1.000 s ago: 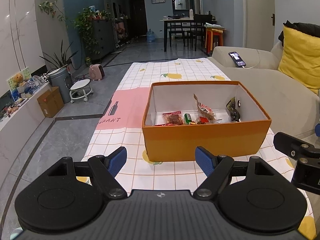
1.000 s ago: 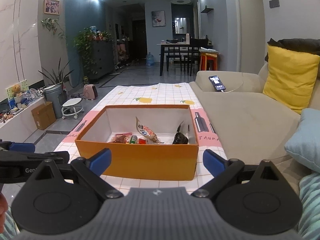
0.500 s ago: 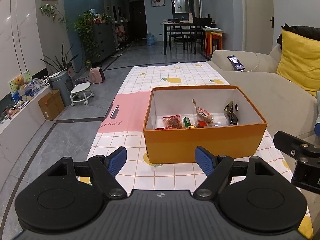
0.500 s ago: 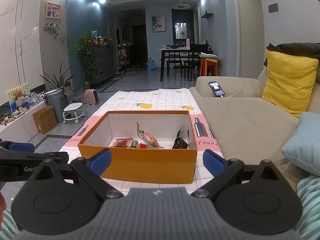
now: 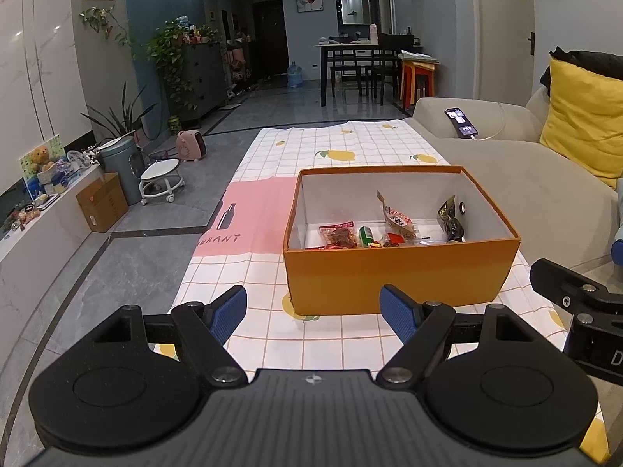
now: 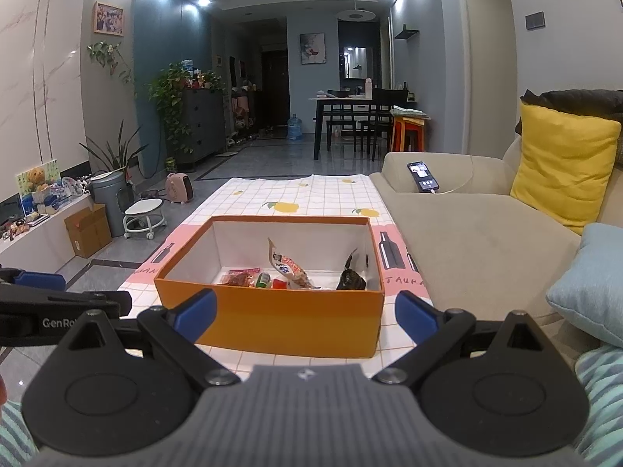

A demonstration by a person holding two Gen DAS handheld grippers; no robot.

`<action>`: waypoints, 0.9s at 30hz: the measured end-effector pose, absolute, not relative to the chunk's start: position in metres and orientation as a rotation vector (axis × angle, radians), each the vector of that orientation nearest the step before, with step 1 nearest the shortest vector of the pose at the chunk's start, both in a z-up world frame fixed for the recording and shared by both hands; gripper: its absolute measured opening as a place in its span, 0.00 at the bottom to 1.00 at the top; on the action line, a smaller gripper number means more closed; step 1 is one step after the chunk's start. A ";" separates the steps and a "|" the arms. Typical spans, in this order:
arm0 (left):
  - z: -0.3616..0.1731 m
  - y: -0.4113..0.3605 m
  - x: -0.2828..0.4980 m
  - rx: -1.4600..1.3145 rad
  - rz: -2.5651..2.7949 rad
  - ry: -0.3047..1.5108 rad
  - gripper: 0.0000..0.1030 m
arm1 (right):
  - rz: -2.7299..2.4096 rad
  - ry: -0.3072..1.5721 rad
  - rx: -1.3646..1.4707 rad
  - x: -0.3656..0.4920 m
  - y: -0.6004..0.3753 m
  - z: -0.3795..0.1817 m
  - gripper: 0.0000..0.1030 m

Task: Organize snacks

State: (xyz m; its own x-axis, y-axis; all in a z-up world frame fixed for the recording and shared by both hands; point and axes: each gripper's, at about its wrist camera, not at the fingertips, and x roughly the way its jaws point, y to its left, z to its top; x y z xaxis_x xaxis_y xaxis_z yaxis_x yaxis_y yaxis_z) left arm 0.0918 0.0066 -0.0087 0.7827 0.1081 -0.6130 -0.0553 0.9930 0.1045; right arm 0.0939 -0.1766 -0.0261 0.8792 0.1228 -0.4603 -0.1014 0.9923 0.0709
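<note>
An orange box [image 5: 397,274] with white inner walls stands on the checked tablecloth [image 5: 342,148]; it also shows in the right wrist view [image 6: 280,319]. Inside lie several snack packets: a red packet [image 5: 338,235], a green one [image 5: 365,235], a tall printed packet [image 5: 397,218] and a dark packet [image 5: 451,223]. My left gripper [image 5: 313,313] is open and empty, held before the box's near wall. My right gripper [image 6: 305,317] is open and empty, also short of the box. Each gripper shows at the edge of the other's view.
A beige sofa [image 6: 467,241] with a yellow cushion [image 6: 564,167], a phone [image 6: 422,175] and a light blue cushion [image 6: 588,292] runs along the table's right side. On the floor to the left stand a stool [image 5: 159,181], a bin and a cardboard box [image 5: 103,202].
Both grippers have drawn back and risen a little from the box, which now looks smaller and lower in both views. Both stay open and empty.
</note>
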 end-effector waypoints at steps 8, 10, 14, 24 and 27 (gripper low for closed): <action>-0.009 0.008 0.092 0.081 0.088 0.667 0.88 | 0.125 0.481 0.031 0.094 -0.174 -0.026 0.92; -0.009 0.008 0.092 0.079 0.086 0.669 0.88 | 0.127 0.482 0.030 0.093 -0.175 -0.026 0.92; -0.009 0.007 0.090 0.078 0.089 0.670 0.88 | 0.128 0.482 0.029 0.093 -0.173 -0.026 0.92; -0.009 0.008 0.090 0.073 0.092 0.671 0.88 | 0.129 0.481 0.029 0.093 -0.173 -0.026 0.92; -0.009 0.009 0.090 0.075 0.092 0.670 0.88 | 0.130 0.481 0.028 0.092 -0.173 -0.026 0.92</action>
